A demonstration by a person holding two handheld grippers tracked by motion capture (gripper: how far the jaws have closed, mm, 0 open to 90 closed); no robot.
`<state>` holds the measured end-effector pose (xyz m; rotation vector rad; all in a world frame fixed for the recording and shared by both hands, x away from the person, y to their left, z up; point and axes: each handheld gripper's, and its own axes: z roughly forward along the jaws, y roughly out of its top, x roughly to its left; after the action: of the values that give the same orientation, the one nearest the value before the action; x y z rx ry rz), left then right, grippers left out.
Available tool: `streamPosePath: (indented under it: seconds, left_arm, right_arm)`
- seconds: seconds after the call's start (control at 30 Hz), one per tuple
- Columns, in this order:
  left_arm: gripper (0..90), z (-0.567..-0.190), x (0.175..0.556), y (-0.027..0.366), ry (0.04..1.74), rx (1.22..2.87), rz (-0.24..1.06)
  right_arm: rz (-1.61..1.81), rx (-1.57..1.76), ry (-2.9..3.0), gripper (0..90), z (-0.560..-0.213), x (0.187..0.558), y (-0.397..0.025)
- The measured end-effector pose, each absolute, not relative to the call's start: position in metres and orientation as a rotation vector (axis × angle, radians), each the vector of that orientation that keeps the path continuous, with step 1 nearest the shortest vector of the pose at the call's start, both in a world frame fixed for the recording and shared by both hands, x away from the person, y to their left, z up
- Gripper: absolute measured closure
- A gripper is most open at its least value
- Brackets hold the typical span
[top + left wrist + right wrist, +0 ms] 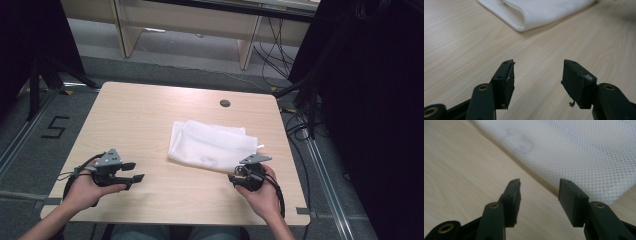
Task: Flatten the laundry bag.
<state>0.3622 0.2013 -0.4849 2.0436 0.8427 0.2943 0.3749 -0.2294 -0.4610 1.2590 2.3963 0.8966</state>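
The right claw point(539, 188) has its two black jaws apart, with nothing between them but bare wood. Its tips sit just short of the near edge of the white mesh cloth point(584, 152), close to it but not touching; in the right gripper view the fine open weave of the fabric runs across the far and right part of the scene, and the cloth's edge casts a thin shadow on the wood. In the high view this right claw point(235, 176) is held in the person's right hand point(262, 192) near the front right of the worktop point(135, 120), with its grey three-cornered plate on top and its cable trailing back along the wrist.

The left claw point(537, 72) is also apart and holds nothing; its jaws hang over bare wood grain. The folded cloth point(534, 11) lies farther off from it, a rounded fold turned toward the jaws. In the high view the left claw point(136, 171) sits near the front left of the worktop, well apart from the cloth point(210, 145), held by the left hand point(92, 187).

The cloth lies folded, right of the worktop's middle, a small white tag sticking out at its right edge. A dark round grommet point(225, 103) sits in the worktop near the far edge. Beyond the worktop, cables point(272, 55) run over the grey floor, and a "5" point(54, 127) is marked on the floor to the left.
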Motion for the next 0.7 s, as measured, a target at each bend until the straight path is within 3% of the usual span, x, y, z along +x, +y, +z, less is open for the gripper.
streamPosePath:
  seconds: [0.13,0.43,0.6,0.7]
  left_arm:
    - [43.0,-0.498,0.364,0.194,0.830,2.138,0.250]
    - [42.8,-0.497,0.362,0.199,0.821,2.124,0.273]
    - [43.0,-0.495,0.361,0.202,0.829,2.100,0.296]
    - [42.9,-0.495,0.362,0.202,0.824,2.114,0.288]
  right_arm:
    - [0.889,1.283,2.405,53.6,-0.464,0.378,-0.228]
    - [0.864,1.269,2.359,54.3,-0.455,0.403,-0.228]
    - [0.812,1.255,2.354,63.6,-0.452,0.426,-0.218]
    - [0.810,1.297,2.363,64.8,-0.454,0.439,-0.209]
